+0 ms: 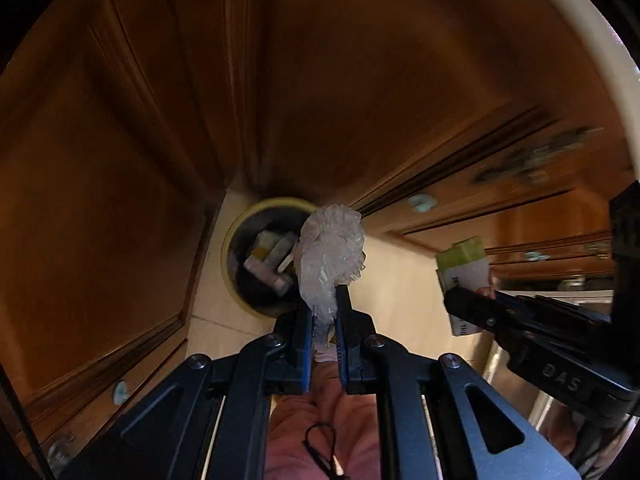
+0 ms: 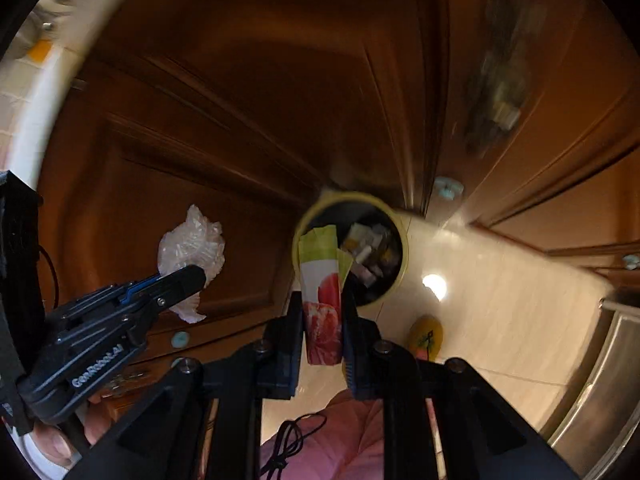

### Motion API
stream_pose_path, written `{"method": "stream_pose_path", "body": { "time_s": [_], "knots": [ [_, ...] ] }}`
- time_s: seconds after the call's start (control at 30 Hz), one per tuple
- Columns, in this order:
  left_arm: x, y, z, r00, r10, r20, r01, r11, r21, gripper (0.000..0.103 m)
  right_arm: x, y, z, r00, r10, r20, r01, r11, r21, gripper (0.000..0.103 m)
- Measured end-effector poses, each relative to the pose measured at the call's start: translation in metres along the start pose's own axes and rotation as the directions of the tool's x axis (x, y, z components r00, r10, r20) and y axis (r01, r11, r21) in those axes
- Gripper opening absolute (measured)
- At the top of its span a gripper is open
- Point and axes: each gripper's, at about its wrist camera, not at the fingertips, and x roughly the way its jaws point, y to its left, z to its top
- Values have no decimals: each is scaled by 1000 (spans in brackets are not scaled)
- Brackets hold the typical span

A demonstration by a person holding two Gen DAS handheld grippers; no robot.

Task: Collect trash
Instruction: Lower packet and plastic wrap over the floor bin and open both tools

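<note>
My left gripper is shut on a crumpled clear plastic wrapper, held above and just right of a yellow-rimmed round bin on the floor below. The bin holds several boxes and scraps. My right gripper is shut on a green-and-white carton with a red fruit picture, held over the bin. The carton and right gripper also show at the right of the left wrist view. The left gripper with the wrapper shows at the left of the right wrist view.
Brown wooden cabinet doors stand behind and beside the bin. The floor is pale tile. A yellow round lid-like object lies on the floor near the bin. A steel appliance is at the right.
</note>
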Motion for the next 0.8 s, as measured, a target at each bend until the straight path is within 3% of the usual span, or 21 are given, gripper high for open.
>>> {"method": "stream_pose_path", "body": {
  "time_s": [0.13, 0.37, 0.47, 0.8],
  "knots": [
    [45, 19, 0, 1000, -1, -25, 0, 999, -37, 10, 48, -11, 8, 999, -3, -43, 3, 1000, 7, 26],
    [93, 37, -1, 999, 32, -32, -33, 999, -36, 45, 96, -16, 19, 999, -27, -37, 27, 1000, 11, 45],
    [97, 39, 1, 999, 45, -24, -46, 998, -38, 57, 106, -17, 22, 999, -38, -37, 38, 999, 15, 49],
    [82, 48, -7, 994, 109, -24, -110, 993, -40, 67, 100, -15, 15, 997, -45, -62, 43, 999, -25, 49]
  ]
}}
